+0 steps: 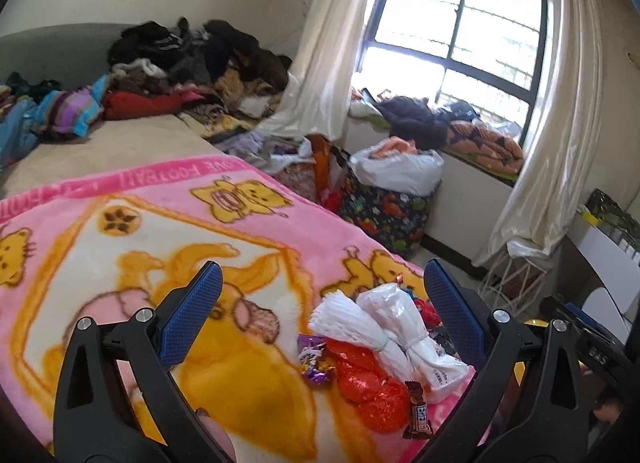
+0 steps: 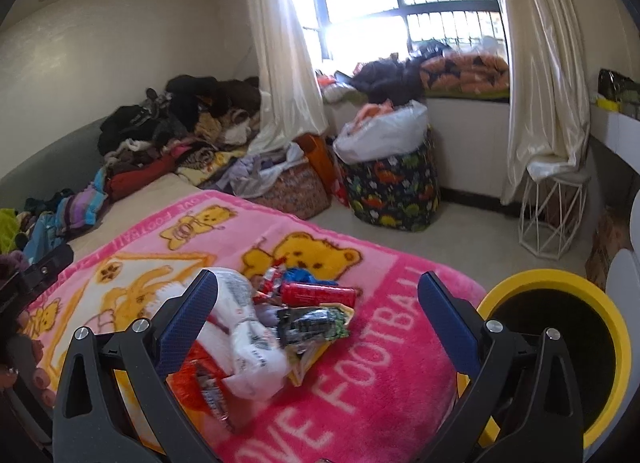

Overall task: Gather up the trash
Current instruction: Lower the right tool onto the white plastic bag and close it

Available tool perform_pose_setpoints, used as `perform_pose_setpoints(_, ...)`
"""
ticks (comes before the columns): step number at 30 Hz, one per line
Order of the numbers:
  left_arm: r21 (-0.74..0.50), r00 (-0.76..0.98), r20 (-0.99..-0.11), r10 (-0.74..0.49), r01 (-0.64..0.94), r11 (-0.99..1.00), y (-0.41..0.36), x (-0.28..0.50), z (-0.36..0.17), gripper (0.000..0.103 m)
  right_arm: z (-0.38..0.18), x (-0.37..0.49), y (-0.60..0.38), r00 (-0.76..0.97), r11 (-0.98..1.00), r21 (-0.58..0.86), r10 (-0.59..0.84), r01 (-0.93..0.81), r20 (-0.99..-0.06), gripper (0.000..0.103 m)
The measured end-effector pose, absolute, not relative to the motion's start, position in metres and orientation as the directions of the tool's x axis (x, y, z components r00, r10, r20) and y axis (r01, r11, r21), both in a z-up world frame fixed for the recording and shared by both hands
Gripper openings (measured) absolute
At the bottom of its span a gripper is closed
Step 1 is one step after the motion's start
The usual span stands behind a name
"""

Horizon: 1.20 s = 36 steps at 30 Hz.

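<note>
Pink blanket point(image 2: 360, 363) on the bed read "LOVE FOOTBALL" in white along the near border; same words repeated, upside down, along the far edge point(image 1: 160, 179). Bear prints on it, at least three in the right wrist view.

Left gripper point(image 1: 320, 311) hovered over the blanket, jaws wide apart, holding nothing. Trash pile sat near its right jaw: one purple candy wrapper point(image 1: 314, 359), one orange-red foil wrapper point(image 1: 368, 387), one brown chocolate bar wrapper point(image 1: 418, 415) with print too blurred to read, two white plastic bundles point(image 1: 384, 327) tied at the middle.

Right gripper point(image 2: 318, 303) also had jaws wide apart, empty, with the pile between them on the blanket: white bag point(image 2: 248, 351) with small unreadable print, one red can point(image 2: 318, 294), one black-and-green wrapper point(image 2: 312, 323). Yellow-rimmed bin point(image 2: 560, 283) stood just beside the bed, right of the right jaw.
</note>
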<state>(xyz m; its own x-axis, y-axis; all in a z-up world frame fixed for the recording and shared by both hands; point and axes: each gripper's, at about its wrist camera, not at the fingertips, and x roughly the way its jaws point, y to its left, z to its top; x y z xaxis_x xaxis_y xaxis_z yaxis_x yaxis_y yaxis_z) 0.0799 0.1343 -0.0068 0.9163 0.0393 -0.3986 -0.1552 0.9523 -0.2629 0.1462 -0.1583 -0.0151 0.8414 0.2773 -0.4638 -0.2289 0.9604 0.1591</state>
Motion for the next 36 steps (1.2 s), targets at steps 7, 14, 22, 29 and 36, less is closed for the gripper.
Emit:
perform_pose_setpoints(7, -0.221, 0.862, -0.507, -0.013, -0.116, 0.968, 0.126, 0.127, -0.034, 0.093, -0.038, 0.178, -0.155, 0.754, 0.937, 0.204, 0.350, -0.285, -0.556, 0.096)
perform_pose_setpoints(14, -0.288, 0.777, -0.623, -0.089, -0.123, 0.950, 0.143, 0.162, -0.068, 0.089, -0.066, 0.170, -0.121, 0.625, 0.906, 0.206, 0.407, -0.370, -0.667, 0.077)
perform_pose_setpoints(22, -0.341, 0.743, -0.647, -0.168, -0.085, 0.936, 0.137, 0.169, -0.081, 0.079, -0.092, 0.170, -0.103, 0.531, 0.900, 0.228, 0.407, -0.371, -0.743, 0.069)
perform_pose_setpoints(29, -0.345, 0.722, -0.663, -0.195, -0.064, 0.936, 0.127, 0.174, -0.083, 0.054, -0.100, 0.170, -0.105, 0.483, 0.882, 0.277, 0.446, -0.381, -0.754, 0.038)
perform_pose_setpoints(36, -0.292, 0.731, -0.661, -0.169, -0.042, 0.956, 0.115, 0.168, -0.073, 0.024, -0.097, 0.168, -0.113, 0.495, 0.880, 0.303, 0.460, -0.366, -0.738, 0.029)
